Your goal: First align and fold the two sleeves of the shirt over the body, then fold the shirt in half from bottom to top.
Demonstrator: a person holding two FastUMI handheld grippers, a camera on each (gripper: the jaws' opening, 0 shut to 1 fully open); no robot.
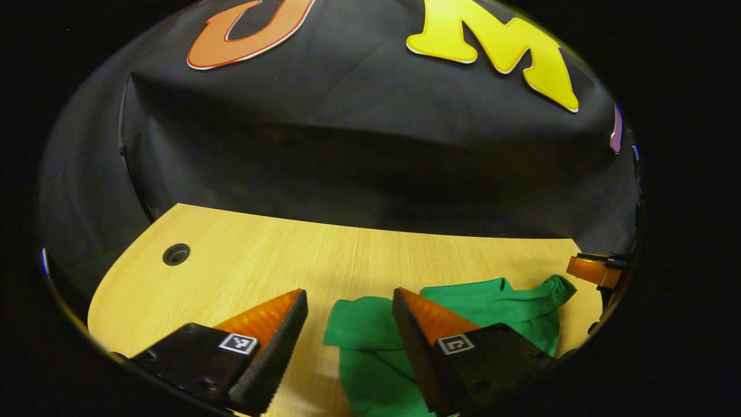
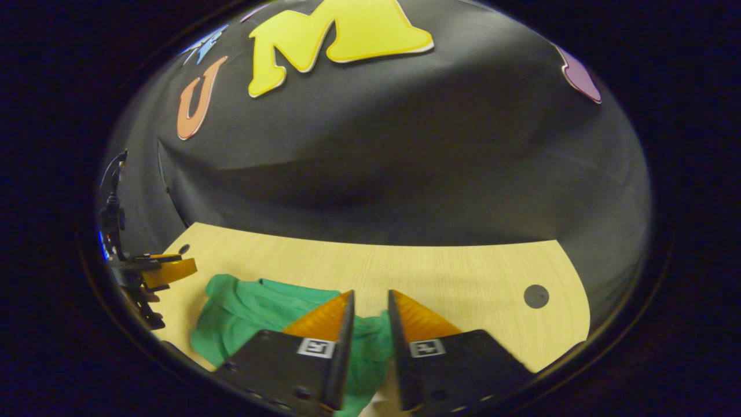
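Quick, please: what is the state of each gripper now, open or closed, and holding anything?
Left gripper: open, holding nothing, above the green shirt.
Right gripper: open with a narrow gap, holding nothing.

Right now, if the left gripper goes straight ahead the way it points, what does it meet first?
Probably the green shirt, whose crumpled edge lies between the open fingers of the left gripper. Past it come the bare wooden table and the black cloth wall. Height above the shirt is unclear.
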